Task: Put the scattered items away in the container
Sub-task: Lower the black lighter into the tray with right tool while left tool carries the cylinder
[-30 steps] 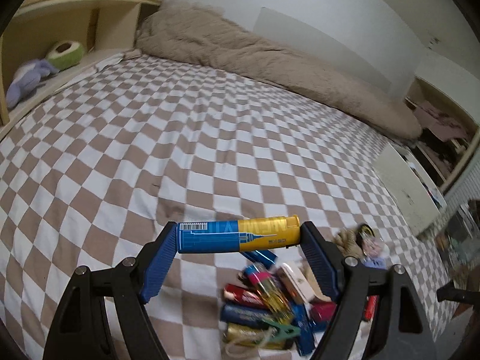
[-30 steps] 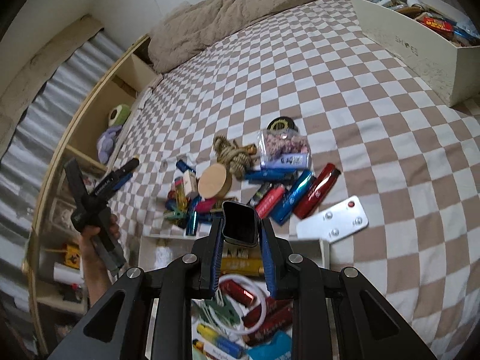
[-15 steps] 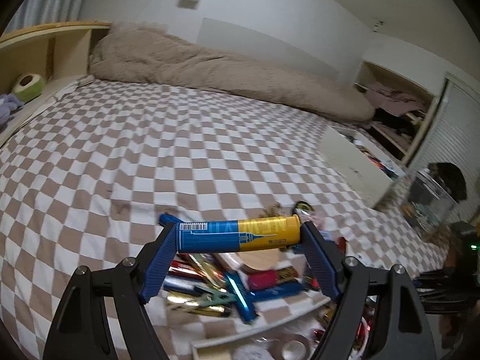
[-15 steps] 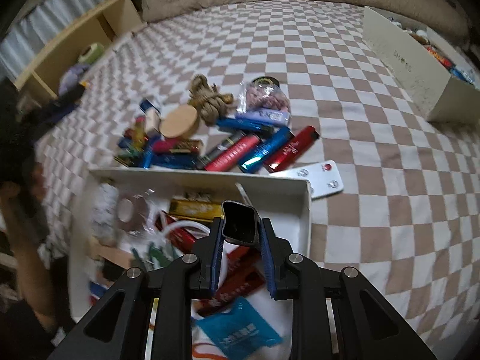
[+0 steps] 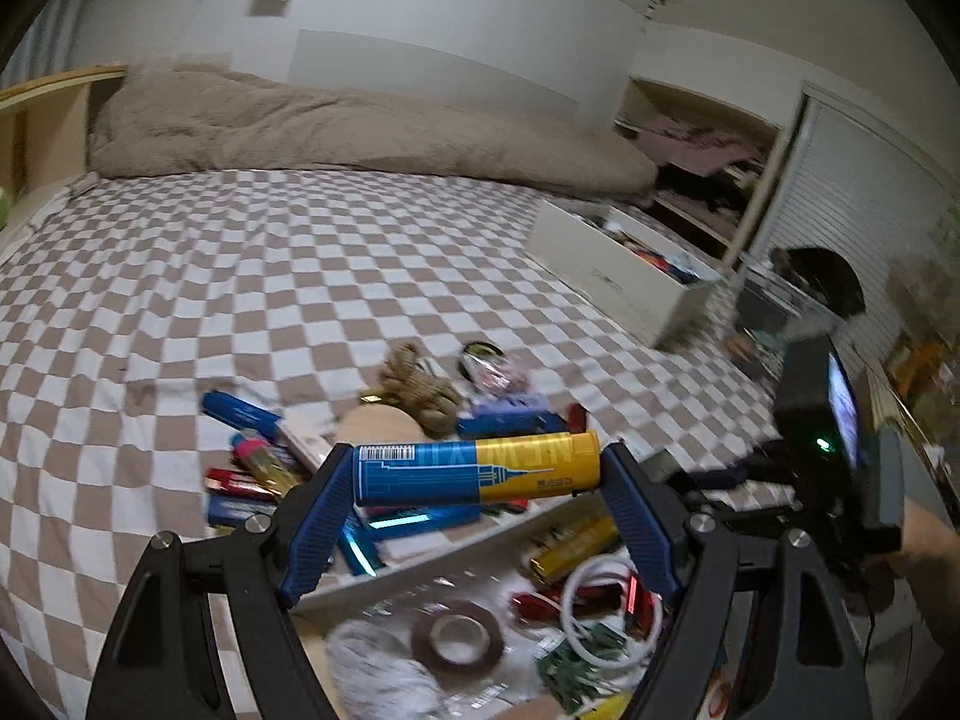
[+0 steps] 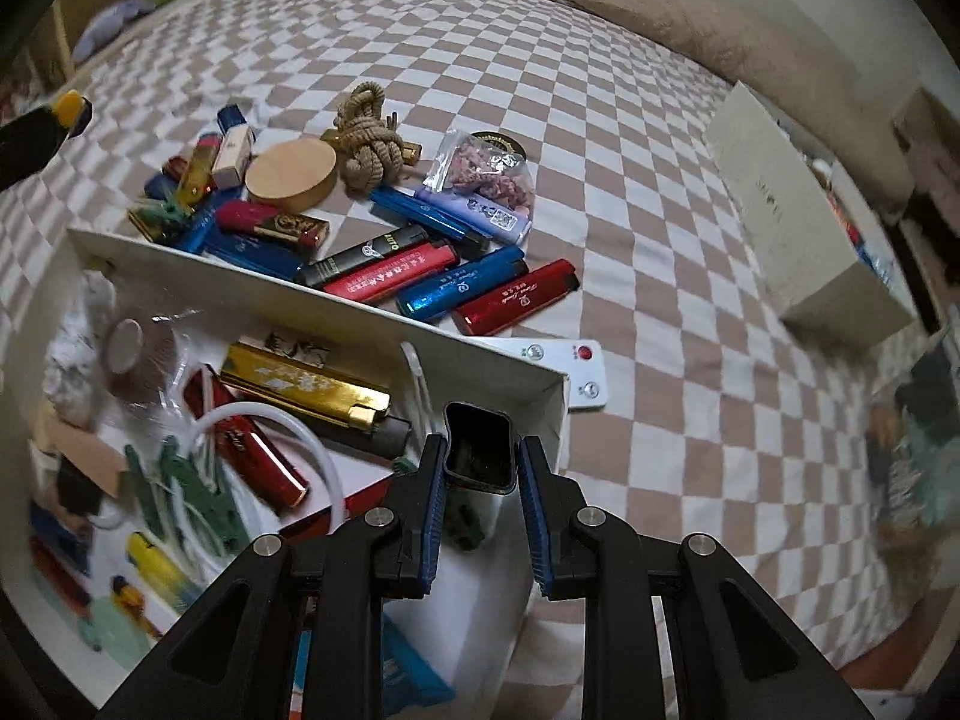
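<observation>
My left gripper (image 5: 477, 465) is shut end to end on a blue and yellow lighter (image 5: 480, 474), held crosswise above the far wall of the white container (image 5: 420, 567). My right gripper (image 6: 480, 450) is shut on a small pale object with a black rim (image 6: 478, 447), seen end-on, over the container's right corner (image 6: 555, 402). Inside the container lie a gold lighter (image 6: 300, 387), a red lighter (image 6: 258, 450), a white cable loop and green clips. Scattered beyond it are several lighters (image 6: 432, 276), a rope knot (image 6: 366, 138), a wooden disc (image 6: 291, 177), a bag of pink bits (image 6: 492, 174) and a white remote (image 6: 570, 372).
Everything rests on a brown-and-white checked bedspread (image 5: 300, 276). A second white box (image 6: 798, 228) of items stands at the right, and a beige duvet (image 5: 360, 132) lies along the far edge. A shelf with a plush toy (image 6: 114, 24) is at the far left.
The left view has swung right, so the container now lies under the held lighter. The right gripper has tipped downward and sunk toward the container's corner. Both grips are unchanged.
</observation>
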Action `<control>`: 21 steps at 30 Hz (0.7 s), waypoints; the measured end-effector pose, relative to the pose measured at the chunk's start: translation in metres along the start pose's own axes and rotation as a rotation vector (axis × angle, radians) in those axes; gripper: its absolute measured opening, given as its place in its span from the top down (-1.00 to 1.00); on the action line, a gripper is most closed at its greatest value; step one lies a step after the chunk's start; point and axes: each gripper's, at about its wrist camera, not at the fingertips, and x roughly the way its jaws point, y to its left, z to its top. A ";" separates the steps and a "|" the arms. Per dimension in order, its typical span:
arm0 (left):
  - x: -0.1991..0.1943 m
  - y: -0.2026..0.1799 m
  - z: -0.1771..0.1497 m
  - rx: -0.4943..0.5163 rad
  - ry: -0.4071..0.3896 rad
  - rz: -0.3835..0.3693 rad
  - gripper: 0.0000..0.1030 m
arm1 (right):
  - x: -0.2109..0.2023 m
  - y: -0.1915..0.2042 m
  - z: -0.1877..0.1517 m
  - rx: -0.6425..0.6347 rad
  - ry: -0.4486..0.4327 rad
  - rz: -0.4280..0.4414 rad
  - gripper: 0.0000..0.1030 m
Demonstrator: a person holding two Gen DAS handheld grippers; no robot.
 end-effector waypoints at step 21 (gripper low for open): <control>0.008 -0.015 -0.057 -0.096 0.123 -0.063 -0.58 | 0.009 0.005 -0.007 -0.008 -0.002 0.049 0.52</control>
